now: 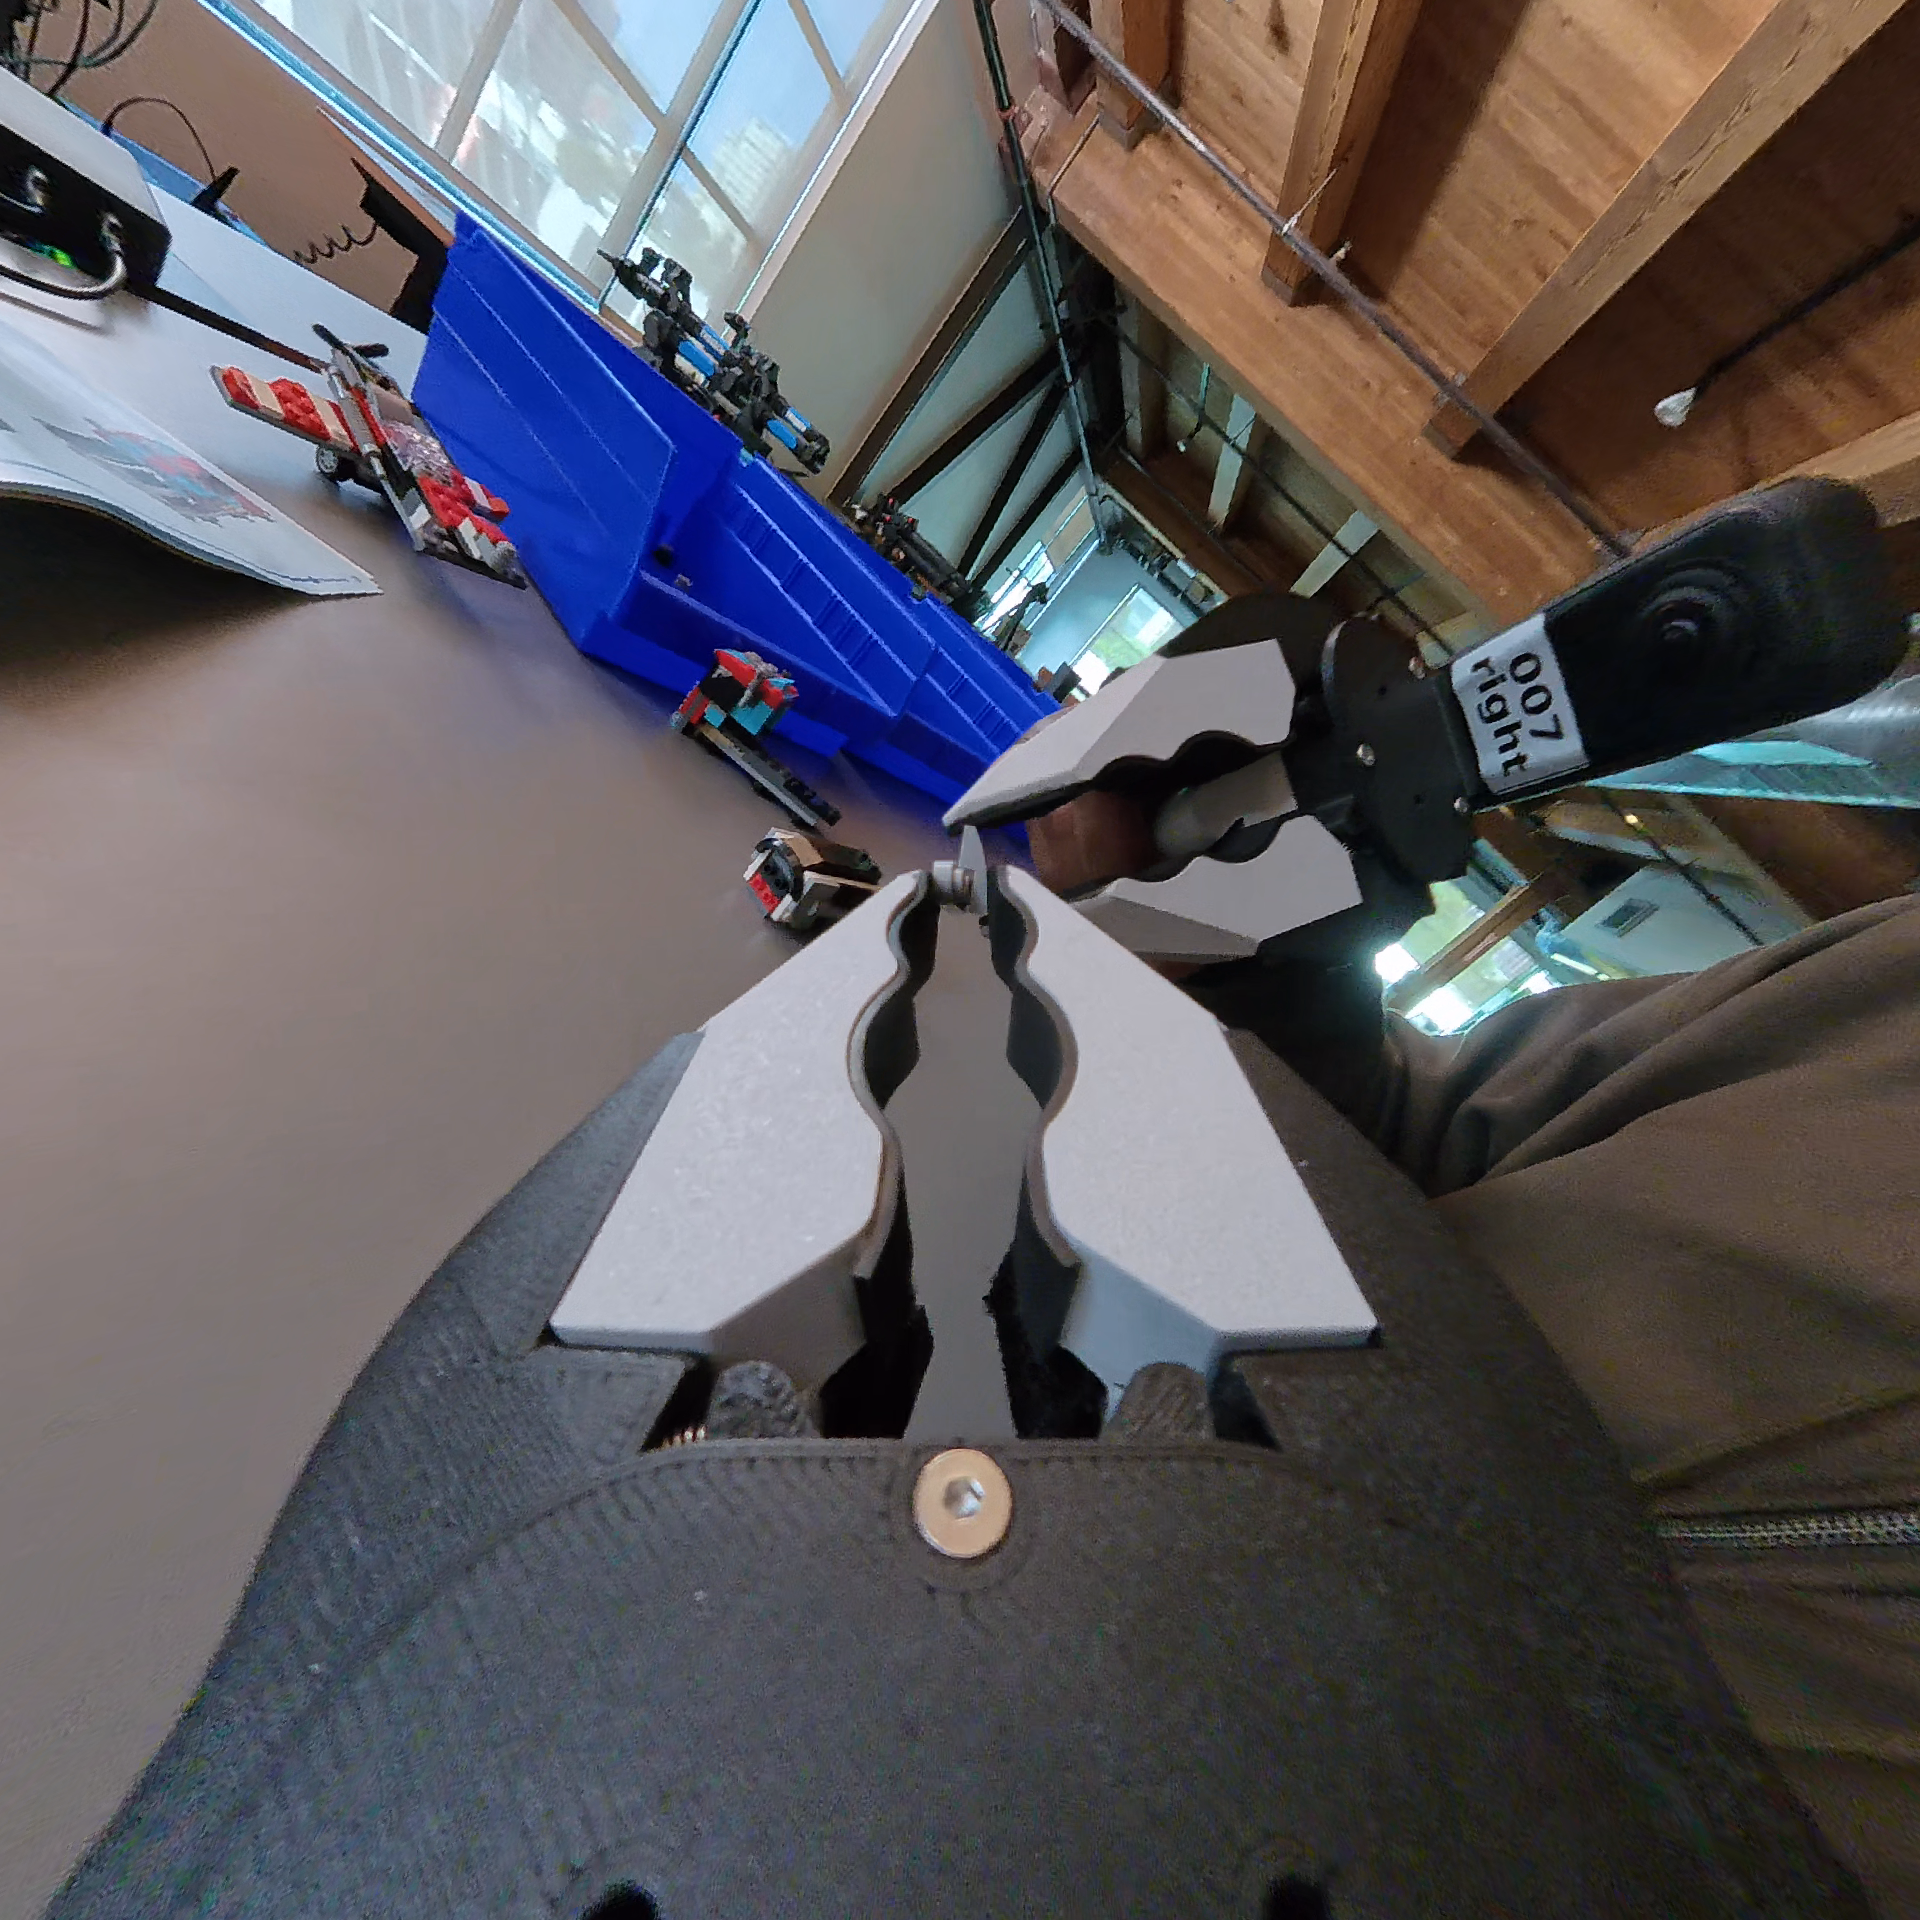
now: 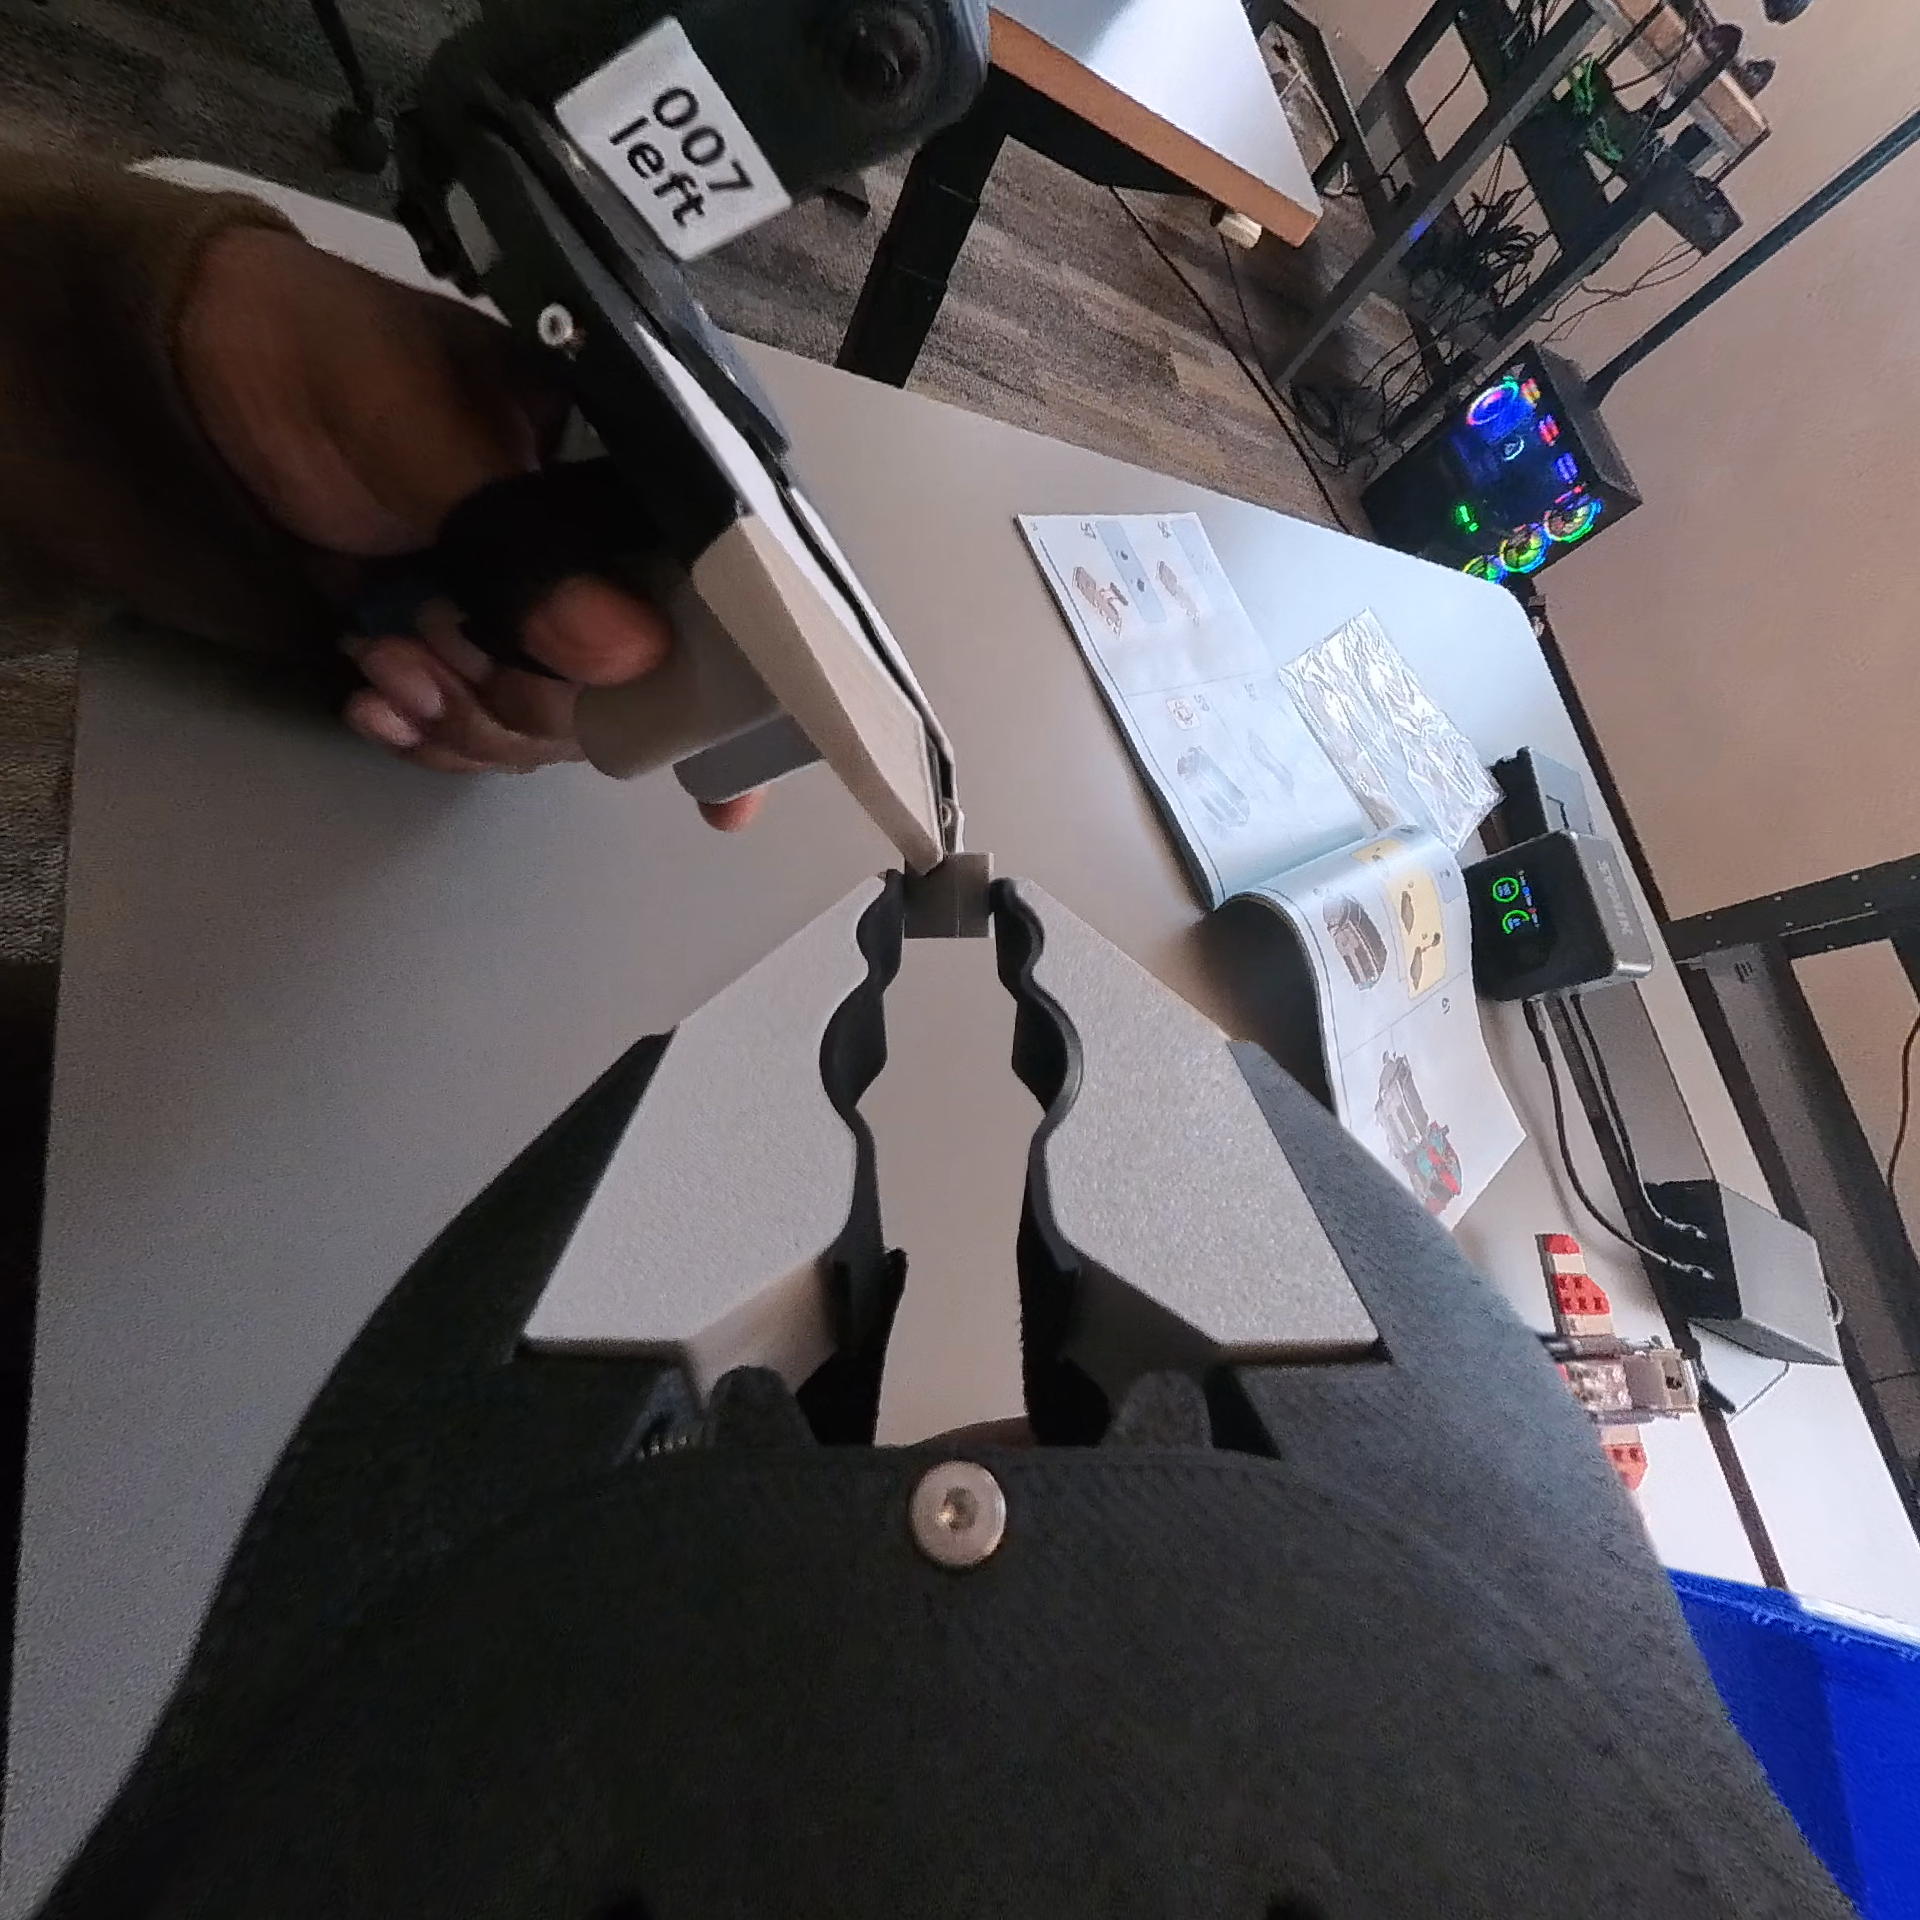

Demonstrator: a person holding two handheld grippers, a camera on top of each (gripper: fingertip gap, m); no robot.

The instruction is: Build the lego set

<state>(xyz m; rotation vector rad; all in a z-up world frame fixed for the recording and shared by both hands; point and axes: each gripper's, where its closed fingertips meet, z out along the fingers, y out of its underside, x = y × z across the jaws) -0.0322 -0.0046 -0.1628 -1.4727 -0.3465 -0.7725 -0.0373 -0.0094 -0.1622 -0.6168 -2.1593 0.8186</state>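
Note:
My left gripper (image 1: 956, 891) is shut on a small grey piece (image 1: 954, 881) with a round stud, pinched at the very fingertips. My right gripper (image 2: 943, 902) is shut on a grey block (image 2: 945, 899) that looks like two small bricks side by side, with both pads pressed on it. The two grippers meet tip to tip above the grey table (image 2: 416, 935). In the right wrist view the left gripper (image 2: 930, 847) comes in edge-on from the upper left, and its tip touches the top of the grey block. In the left wrist view one of the right gripper's fingers (image 1: 1122, 738) reaches in from the right.
Blue bins (image 1: 582, 468) stand at the table's far side. Small brick builds (image 1: 416, 457) (image 1: 743, 707) (image 1: 805, 868) lie in front of them. An open instruction booklet (image 2: 1299, 727), a clear plastic bag (image 2: 1382, 727) and a dark device with green lights (image 2: 1558, 914) lie to the right. Left and right tips are no more than a few centimetres apart.

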